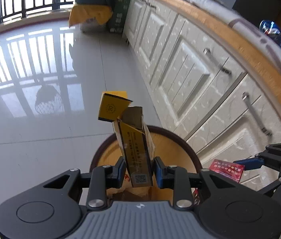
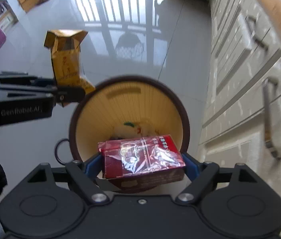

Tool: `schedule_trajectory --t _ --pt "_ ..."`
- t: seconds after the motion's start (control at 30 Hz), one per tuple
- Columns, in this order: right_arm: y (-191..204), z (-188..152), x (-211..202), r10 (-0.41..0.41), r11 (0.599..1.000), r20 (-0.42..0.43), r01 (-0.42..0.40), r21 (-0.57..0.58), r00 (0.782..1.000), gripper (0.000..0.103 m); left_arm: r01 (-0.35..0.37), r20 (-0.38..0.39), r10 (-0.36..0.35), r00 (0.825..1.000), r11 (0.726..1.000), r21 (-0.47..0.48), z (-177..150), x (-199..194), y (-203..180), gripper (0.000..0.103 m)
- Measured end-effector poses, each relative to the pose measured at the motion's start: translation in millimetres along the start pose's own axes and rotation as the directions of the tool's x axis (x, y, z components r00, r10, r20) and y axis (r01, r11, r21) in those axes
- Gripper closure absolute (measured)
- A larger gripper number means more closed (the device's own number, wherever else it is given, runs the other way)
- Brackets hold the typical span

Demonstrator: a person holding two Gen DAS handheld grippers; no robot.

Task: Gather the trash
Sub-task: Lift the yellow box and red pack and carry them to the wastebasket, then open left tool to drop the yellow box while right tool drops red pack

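Note:
My left gripper (image 1: 139, 169) is shut on a yellow cigarette pack (image 1: 134, 139) with its lid flipped open, held upright above a round bin (image 1: 182, 139) with a dark brown rim and a tan inside. My right gripper (image 2: 142, 164) is shut on a red cigarette pack (image 2: 142, 157) wrapped in shiny film, held over the bin (image 2: 178, 107), which holds some scraps at the bottom. The yellow pack (image 2: 66, 57) and the left gripper (image 2: 68, 94) show at the left of the right wrist view. The red pack (image 1: 227, 170) and the right gripper (image 1: 240, 162) show at the right of the left wrist view.
A white cabinet (image 1: 190, 75) with metal handles and a wooden top runs along the right. A blue crushed can (image 1: 276, 33) lies on its top. Boxes (image 1: 100, 10) stand at the far end by a railing. The floor is glossy grey tile (image 1: 30, 79).

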State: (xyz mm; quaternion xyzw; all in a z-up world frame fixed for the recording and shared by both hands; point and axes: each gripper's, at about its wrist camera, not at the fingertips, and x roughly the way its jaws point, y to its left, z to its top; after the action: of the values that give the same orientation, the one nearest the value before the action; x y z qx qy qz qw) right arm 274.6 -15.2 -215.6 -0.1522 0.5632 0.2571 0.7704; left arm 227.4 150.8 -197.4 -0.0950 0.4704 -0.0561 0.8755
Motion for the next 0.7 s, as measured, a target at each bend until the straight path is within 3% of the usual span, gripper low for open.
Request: schedule_trajectory --t 0.27,0.7 --pt "4.1 1.0 27.7 -0.03 0.997 -0.01 0.029 -0.073 1.0 0.019 0.055 -0.081 -0.061 0.995 0.995 -0.078 -9.4 44.8 4.7 0.072" --pt "14.3 -2.7 58.0 -0.022 0.985 -0.062 0.011 -0.171 0.998 0.019 0.113 -0.207 -0.155 0.966 0.973 -0.2 -29.6 106.3 2.7 0.071"
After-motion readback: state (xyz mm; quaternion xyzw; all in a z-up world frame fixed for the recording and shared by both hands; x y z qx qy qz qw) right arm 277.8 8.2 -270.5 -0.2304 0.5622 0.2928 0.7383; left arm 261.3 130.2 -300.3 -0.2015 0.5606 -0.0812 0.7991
